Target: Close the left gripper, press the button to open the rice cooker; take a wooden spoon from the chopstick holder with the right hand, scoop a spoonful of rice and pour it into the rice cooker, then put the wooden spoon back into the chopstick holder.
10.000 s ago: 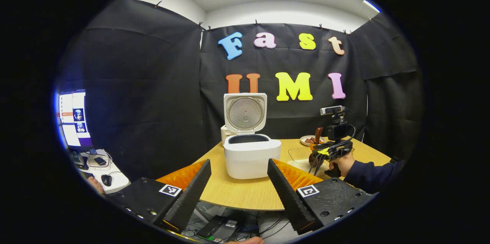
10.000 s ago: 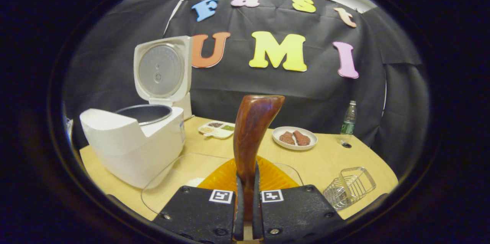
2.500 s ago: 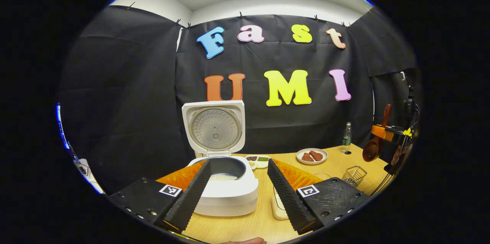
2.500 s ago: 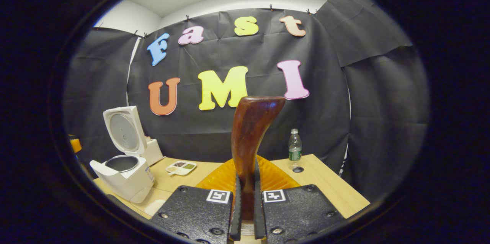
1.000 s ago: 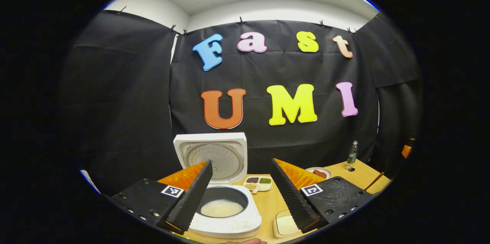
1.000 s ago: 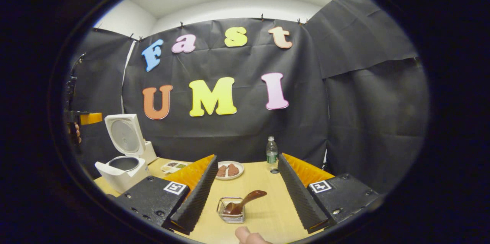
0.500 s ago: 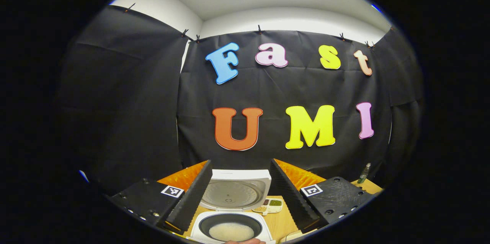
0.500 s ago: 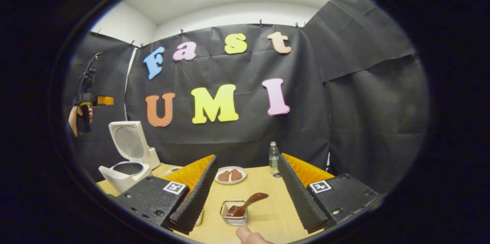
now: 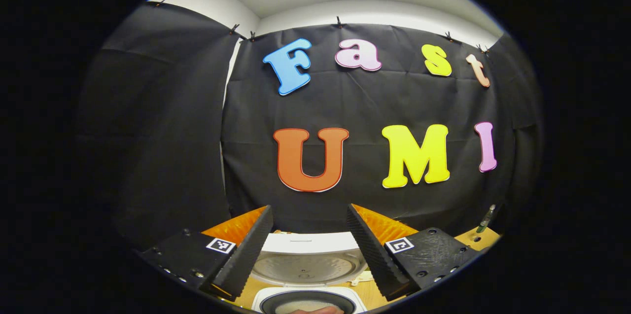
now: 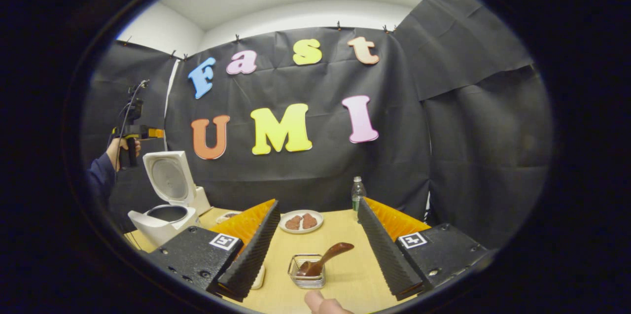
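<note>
1. At the far left of the right gripper view, a person's hand holds the left gripper (image 10: 148, 132) high above the rice cooker (image 10: 165, 205). In the left gripper view its fingers are spread wide apart with nothing between them.
2. The rice cooker stands on the left side of the bench (image 10: 345, 274), lid raised upright, its inner pot (image 9: 308, 301) showing directly below the left gripper.
3. Toward the middle of the bench, a plate of brown food (image 10: 300, 221) sits near the back wall, with a plastic bottle (image 10: 358, 191) just to its right.
4. In front of the plate, the wire chopstick holder (image 10: 306, 274) holds the wooden spoon (image 10: 325, 258), bowl down in the basket, handle leaning up and to the right.
5. The right gripper (image 10: 318, 245) hangs above the holder, fingers wide apart and empty; the spoon lies straight ahead between them. It appears back in place, so the task looks essentially finished.
</note>
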The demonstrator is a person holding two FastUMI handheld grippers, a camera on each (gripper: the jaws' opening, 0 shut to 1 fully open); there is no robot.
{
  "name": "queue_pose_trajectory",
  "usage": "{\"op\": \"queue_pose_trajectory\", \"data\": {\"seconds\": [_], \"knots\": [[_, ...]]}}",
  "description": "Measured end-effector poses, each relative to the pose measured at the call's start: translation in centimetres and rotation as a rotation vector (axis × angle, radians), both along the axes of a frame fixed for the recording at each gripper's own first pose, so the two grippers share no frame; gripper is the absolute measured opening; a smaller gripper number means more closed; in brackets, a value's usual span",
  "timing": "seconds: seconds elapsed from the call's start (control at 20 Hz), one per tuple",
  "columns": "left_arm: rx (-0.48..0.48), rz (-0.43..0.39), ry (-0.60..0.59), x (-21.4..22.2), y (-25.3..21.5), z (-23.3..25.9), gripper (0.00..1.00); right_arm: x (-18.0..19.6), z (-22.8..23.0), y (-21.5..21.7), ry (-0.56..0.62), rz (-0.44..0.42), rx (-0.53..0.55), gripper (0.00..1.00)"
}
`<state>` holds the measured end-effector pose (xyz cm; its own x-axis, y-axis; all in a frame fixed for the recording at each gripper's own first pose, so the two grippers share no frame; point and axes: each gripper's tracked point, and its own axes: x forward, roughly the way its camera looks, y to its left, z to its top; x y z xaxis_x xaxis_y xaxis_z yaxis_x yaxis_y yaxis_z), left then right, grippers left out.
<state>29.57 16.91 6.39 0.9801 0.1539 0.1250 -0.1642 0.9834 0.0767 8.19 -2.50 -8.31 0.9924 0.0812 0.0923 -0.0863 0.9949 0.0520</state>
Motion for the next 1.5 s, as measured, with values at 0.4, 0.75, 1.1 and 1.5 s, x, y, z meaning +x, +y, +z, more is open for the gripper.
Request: {"op": "queue_pose_trajectory", "data": {"seconds": [0.4, 0.75, 1.1, 1.5], "knots": [[-0.018, 0.033, 0.143, 5.3, 1.9, -4.8, 0.96, -1.3, 0.3, -0.1, -0.023, -0.054, -0.033, 1.00], [-0.059, 0.044, 0.235, 4.5, 2.0, -5.9, 0.99, -2.9, 0.9, 1.4, -0.042, -0.043, -0.051, 1.00], [-0.051, 0.037, 0.258, -1.1, 1.0, -7.3, 0.99, -4.7, 0.6, 3.9, -0.039, 0.006, -0.052, 1.00], [-0.067, -0.006, 0.330, -6.2, -1.2, -11.3, 0.98, -7.8, 0.1, 5.7, -0.042, 0.047, -0.053, 0.99]]}}
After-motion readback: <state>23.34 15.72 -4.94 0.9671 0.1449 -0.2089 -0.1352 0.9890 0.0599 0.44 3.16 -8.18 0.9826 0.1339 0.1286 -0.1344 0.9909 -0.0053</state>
